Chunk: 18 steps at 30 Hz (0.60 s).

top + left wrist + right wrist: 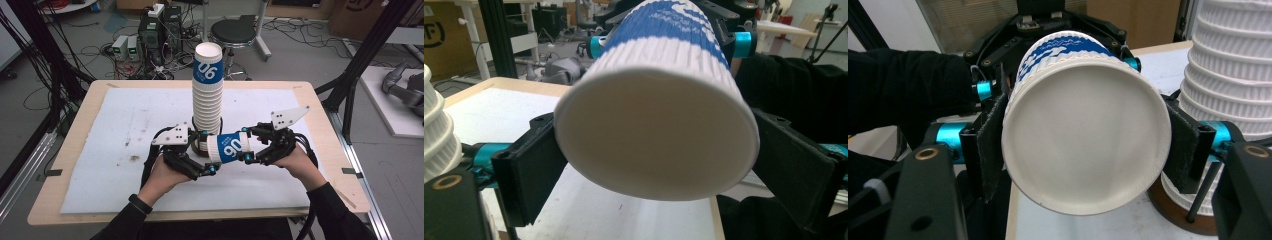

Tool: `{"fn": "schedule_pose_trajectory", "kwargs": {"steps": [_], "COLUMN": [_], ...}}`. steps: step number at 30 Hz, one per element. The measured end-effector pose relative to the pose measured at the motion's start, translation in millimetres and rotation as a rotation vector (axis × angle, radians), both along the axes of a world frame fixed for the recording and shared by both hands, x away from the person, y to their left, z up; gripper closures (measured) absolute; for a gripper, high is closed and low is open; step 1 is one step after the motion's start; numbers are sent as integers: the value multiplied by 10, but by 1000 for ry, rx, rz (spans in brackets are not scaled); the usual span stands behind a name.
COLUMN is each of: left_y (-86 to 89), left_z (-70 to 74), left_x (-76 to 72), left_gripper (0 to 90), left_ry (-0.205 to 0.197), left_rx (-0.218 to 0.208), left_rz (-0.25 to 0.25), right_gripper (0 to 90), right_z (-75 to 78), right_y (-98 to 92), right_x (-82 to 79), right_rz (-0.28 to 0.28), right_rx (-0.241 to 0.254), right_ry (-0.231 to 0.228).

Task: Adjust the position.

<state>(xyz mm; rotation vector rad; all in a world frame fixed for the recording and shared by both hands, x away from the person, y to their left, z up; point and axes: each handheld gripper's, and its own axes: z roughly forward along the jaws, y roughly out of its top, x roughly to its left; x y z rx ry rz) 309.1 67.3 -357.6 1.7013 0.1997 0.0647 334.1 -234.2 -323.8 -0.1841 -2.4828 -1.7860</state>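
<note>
Table [75,165]: I work over a pale wooden top under a white mat [125,150], matt and stained in spots, which lies below both my grippers.
Stack [207,95]: a tall column of ribbed white paper cups on a dark round base, just beyond my left gripper and just left of my right one; it looks tippy, so I judge I should keep clear of it.
Loose cup [229,148]: ribbed paper, white with a blue band, tapered and on its side between my two grippers, above the mat.
Right gripper [1083,140]: my padded black jaws pinch the cup's sides; light pressure, since paper walls dent.
Left gripper [659,175]: my jaws flank the other end, touching or nearly; I cannot tell if they grip. I judge one gripper must hold firm before the other lets go.
</note>
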Motion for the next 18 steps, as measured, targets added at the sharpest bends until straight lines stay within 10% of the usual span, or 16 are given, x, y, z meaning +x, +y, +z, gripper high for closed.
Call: {"fn": "schedule_pose_trajectory", "kwargs": {"steps": [18], "left_y": [105], "left_z": [36], "left_x": [22], "left_gripper": [198], "left_ry": [-2], "left_rx": [-64], "left_rz": [-31], "right_gripper": [300], "right_z": [-73], "right_y": [47], "right_x": [19], "right_rz": [38], "right_rx": [39], "right_ry": [39]}}
